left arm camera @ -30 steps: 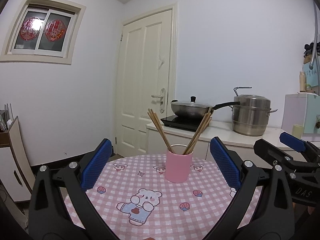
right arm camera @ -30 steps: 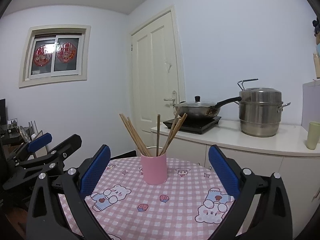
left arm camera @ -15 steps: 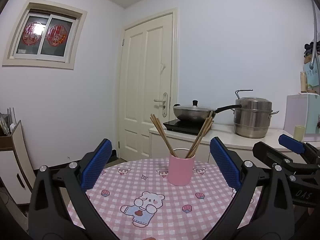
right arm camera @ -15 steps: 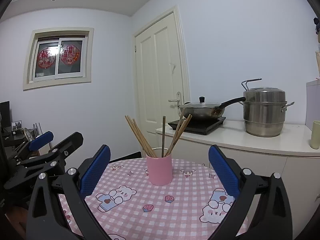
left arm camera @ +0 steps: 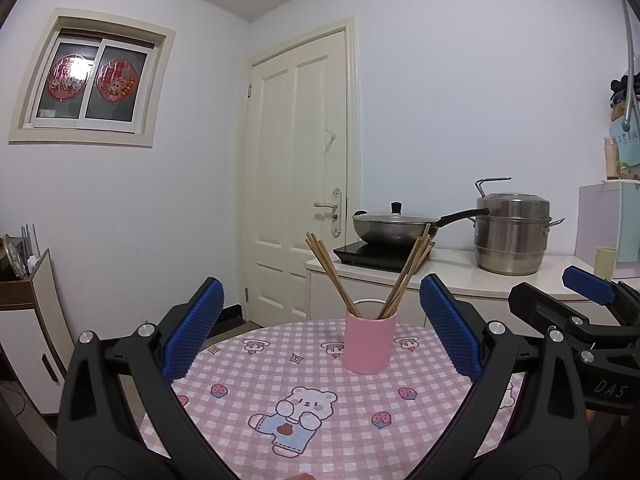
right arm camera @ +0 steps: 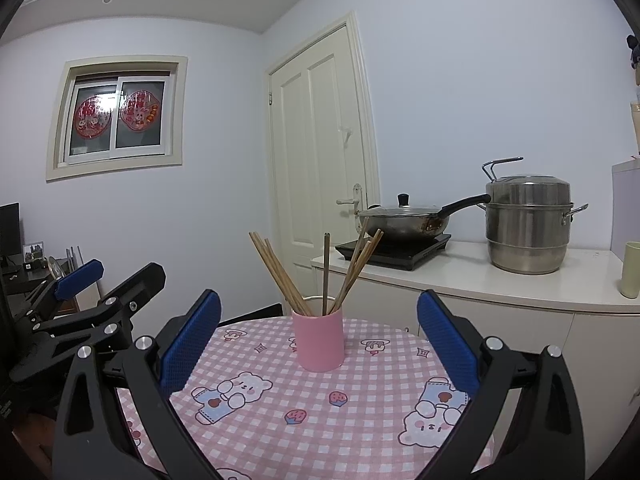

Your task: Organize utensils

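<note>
- Right wrist view: chopsticks (right arm camera: pixel 326 276) splay in the pink cup (right arm camera: pixel 319 340) toward the table's (right arm camera: pixel 360 420) far edge; a careless nudge could tip it.
- Right gripper (right arm camera: pixel 318 346) and left gripper (left arm camera: pixel 320 338) gape apart, empty, near each other; they might collide.

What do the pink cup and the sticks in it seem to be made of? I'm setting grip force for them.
Pink cup: probably matte plastic or silicone, with an even pastel surface and no glare; a metallic rim shows inside, maybe a liner. Chopsticks: likely bamboo or wood, tan and dull; the upright one looks darker, material unclear.
</note>
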`<state>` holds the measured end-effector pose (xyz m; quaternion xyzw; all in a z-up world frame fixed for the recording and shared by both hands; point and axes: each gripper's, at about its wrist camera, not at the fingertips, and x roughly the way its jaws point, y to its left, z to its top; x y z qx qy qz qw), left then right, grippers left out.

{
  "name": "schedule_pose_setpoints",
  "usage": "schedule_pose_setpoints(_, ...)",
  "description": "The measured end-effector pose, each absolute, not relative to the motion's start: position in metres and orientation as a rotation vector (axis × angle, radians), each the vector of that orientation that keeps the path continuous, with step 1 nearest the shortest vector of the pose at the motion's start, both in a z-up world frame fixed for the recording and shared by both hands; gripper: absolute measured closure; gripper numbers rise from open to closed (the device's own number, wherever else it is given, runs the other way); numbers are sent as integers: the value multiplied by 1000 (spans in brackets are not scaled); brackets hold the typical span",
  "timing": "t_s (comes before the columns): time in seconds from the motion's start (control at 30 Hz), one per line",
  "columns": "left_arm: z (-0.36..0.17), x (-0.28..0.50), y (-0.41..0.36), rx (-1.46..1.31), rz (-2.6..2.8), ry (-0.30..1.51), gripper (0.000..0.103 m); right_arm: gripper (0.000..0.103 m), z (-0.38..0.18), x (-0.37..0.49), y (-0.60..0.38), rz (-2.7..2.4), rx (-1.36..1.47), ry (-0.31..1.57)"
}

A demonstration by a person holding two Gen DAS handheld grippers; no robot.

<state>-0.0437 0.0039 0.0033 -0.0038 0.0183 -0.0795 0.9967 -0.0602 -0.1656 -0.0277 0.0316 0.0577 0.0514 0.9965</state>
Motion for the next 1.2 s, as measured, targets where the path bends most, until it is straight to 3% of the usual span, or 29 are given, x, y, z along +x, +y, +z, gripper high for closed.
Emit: schedule_pose_setpoints(1.2, 2, -46, 6, 19, -113, 28, 6, 8, -35, -58, -161, 103, 73, 135)
